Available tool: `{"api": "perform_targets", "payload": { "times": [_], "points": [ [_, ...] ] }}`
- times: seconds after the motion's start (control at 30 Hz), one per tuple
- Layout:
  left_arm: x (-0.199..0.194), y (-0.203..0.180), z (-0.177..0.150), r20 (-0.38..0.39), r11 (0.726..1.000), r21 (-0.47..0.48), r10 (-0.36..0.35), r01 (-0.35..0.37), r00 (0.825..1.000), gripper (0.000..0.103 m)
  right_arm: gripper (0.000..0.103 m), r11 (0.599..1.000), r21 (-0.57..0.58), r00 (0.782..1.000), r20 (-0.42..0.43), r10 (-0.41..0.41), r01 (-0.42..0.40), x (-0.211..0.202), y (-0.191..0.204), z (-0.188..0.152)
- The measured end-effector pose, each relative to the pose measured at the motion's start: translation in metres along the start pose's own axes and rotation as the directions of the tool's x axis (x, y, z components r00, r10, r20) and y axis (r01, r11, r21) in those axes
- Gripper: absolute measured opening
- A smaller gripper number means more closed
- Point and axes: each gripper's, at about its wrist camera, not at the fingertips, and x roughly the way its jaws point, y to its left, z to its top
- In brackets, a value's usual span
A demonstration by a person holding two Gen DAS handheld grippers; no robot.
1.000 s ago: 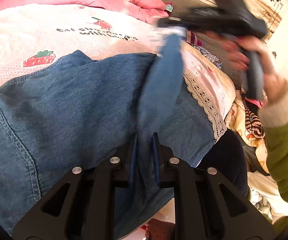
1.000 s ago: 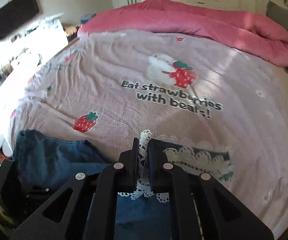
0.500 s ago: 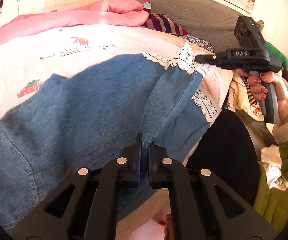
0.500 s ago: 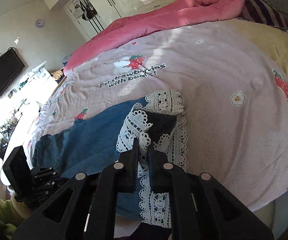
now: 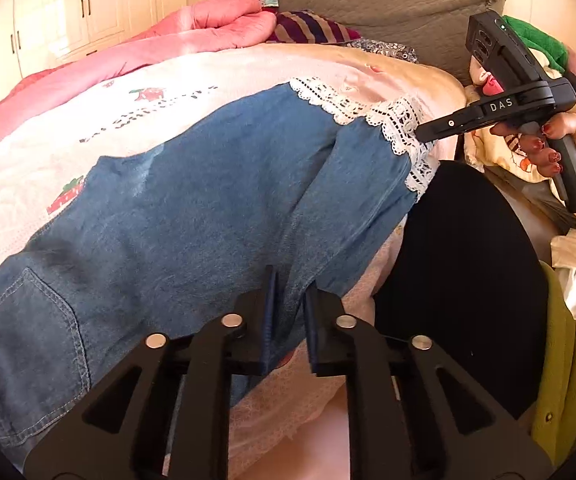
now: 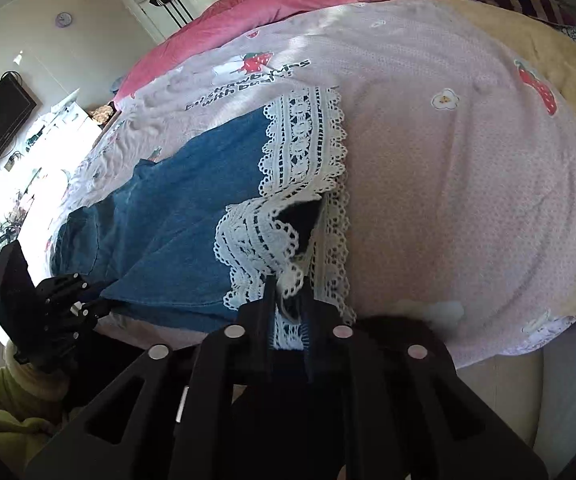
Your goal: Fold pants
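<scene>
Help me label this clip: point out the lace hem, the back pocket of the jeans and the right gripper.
lace hem (image 6: 304, 148): right wrist view, flat band of the far leg.
back pocket (image 5: 28, 332): left wrist view, stitched denim panel.
right gripper (image 5: 422, 136): left wrist view, fingertips at the lace.

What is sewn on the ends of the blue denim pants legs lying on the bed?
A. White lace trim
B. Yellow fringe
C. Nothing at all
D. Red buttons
A: the blue denim pants end in bands of white lace trim, with scalloped edges and open holes, seen in both wrist views.
</scene>
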Motion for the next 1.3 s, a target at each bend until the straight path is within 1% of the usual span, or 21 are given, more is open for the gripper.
{"api": "perform_targets", "payload": {
  "times": [0.03, 0.07, 0.13, 0.17, 0.2, 0.23, 0.3, 0.4, 0.5, 0.6, 0.67, 0.7, 0.73, 0.77, 0.83, 0.9, 1.0, 1.07, 1.17, 1.23, 1.3],
  "points": [
    [-0.001, 0.0, 0.0, 0.004, 1.0, 0.001, -0.003, 0.003, 1.0, 0.027, 0.021, 1.0, -0.003, 1.0, 0.0, 0.01, -0.01, -0.002, 0.002, -0.002],
    [-0.002, -0.001, 0.0, 0.006, 1.0, -0.002, -0.002, 0.002, 1.0, 0.032, 0.021, 1.0, -0.006, 1.0, 0.001, 0.015, -0.015, -0.004, 0.002, -0.003],
    [-0.002, -0.001, -0.001, 0.005, 1.0, -0.008, -0.007, 0.007, 1.0, 0.034, 0.021, 1.0, -0.014, 1.0, 0.0, 0.027, -0.027, -0.006, 0.003, -0.004],
    [-0.001, -0.001, -0.001, 0.0, 1.0, -0.012, -0.011, 0.011, 1.0, 0.034, 0.018, 1.0, -0.023, 1.0, -0.004, 0.017, -0.017, -0.006, 0.004, -0.004],
    [0.0, -0.002, -0.002, -0.005, 1.0, -0.013, -0.013, 0.013, 1.0, 0.03, 0.016, 0.999, -0.036, 1.0, -0.009, 0.002, -0.002, -0.005, 0.004, -0.005],
    [0.0, -0.003, -0.002, -0.009, 1.0, -0.01, -0.021, 0.021, 1.0, 0.013, 0.01, 0.998, -0.052, 1.0, -0.017, -0.022, 0.021, -0.005, 0.004, -0.005],
    [0.001, -0.005, -0.002, -0.014, 1.0, 0.002, -0.013, 0.013, 1.0, 0.003, 0.009, 0.997, -0.062, 0.998, -0.033, -0.058, 0.056, -0.004, 0.003, -0.006],
    [0.006, -0.004, -0.005, -0.043, 1.0, 0.013, -0.019, 0.02, 0.999, 0.003, 0.009, 0.992, -0.071, 0.991, -0.069, -0.112, 0.108, 0.001, -0.001, -0.01],
    [0.018, -0.001, -0.01, -0.083, 1.0, -0.004, -0.021, 0.021, 0.996, 0.004, 0.011, 0.993, -0.054, 0.989, -0.099, -0.111, 0.106, 0.007, -0.004, -0.012],
    [0.021, 0.002, -0.013, -0.092, 1.0, -0.014, -0.029, 0.028, 0.995, 0.006, 0.021, 0.991, -0.051, 0.986, -0.109, -0.127, 0.122, 0.005, -0.005, -0.014],
    [0.017, 0.004, -0.013, -0.087, 0.998, -0.027, -0.054, 0.051, 0.995, 0.017, 0.027, 0.991, -0.044, 0.988, -0.091, -0.127, 0.123, -0.005, -0.005, -0.013],
    [0.014, 0.004, -0.013, -0.083, 0.998, -0.031, -0.063, 0.061, 0.995, 0.035, 0.03, 0.992, -0.029, 0.991, -0.053, -0.122, 0.12, -0.016, -0.005, -0.012],
    [0.01, 0.005, -0.013, -0.078, 0.997, -0.037, -0.072, 0.069, 0.994, 0.051, 0.038, 0.994, -0.019, 0.994, -0.015, -0.111, 0.11, -0.026, -0.004, -0.01],
    [0.002, 0.006, -0.011, -0.056, 0.995, -0.049, -0.086, 0.083, 0.995, 0.055, 0.046, 0.995, -0.016, 0.995, 0.021, -0.095, 0.095, -0.035, -0.003, -0.008],
    [-0.012, 0.012, -0.004, -0.006, 0.993, -0.07, -0.1, 0.1, 0.995, 0.061, 0.048, 0.998, -0.036, 0.995, 0.086, -0.054, 0.057, -0.047, 0.006, -0.003],
    [-0.02, 0.022, 0.005, 0.029, 0.991, -0.105, -0.082, 0.084, 0.996, 0.067, 0.048, 0.997, -0.07, 0.995, 0.1, -0.014, 0.021, -0.043, 0.018, 0.002],
    [-0.015, 0.044, 0.024, 0.041, 0.987, -0.162, -0.004, 0.011, 0.999, 0.068, 0.048, 0.99, -0.137, 0.997, 0.062, 0.047, -0.038, -0.017, 0.04, 0.009],
    [-0.002, 0.057, 0.033, 0.022, 0.979, -0.205, 0.0, 0.005, 1.0, 0.068, 0.048, 0.984, -0.165, 0.998, 0.021, 0.064, -0.06, 0.002, 0.048, 0.01],
    [0.024, 0.073, 0.04, -0.025, 0.965, -0.261, -0.02, 0.013, 0.999, 0.067, 0.047, 0.989, -0.145, 0.998, -0.058, 0.028, -0.036, 0.026, 0.046, 0.011],
    [0.041, 0.086, 0.043, -0.071, 0.96, -0.276, 0.038, -0.056, 0.997, 0.067, 0.046, 0.991, -0.126, 0.995, -0.088, -0.053, 0.042, 0.033, 0.035, 0.008],
    [0.052, 0.098, 0.045, -0.089, 0.955, -0.278, 0.079, -0.101, 0.993, 0.067, 0.046, 0.99, -0.101, 0.988, -0.106, -0.109, 0.098, 0.035, 0.024, 0.005]
  ]
}}
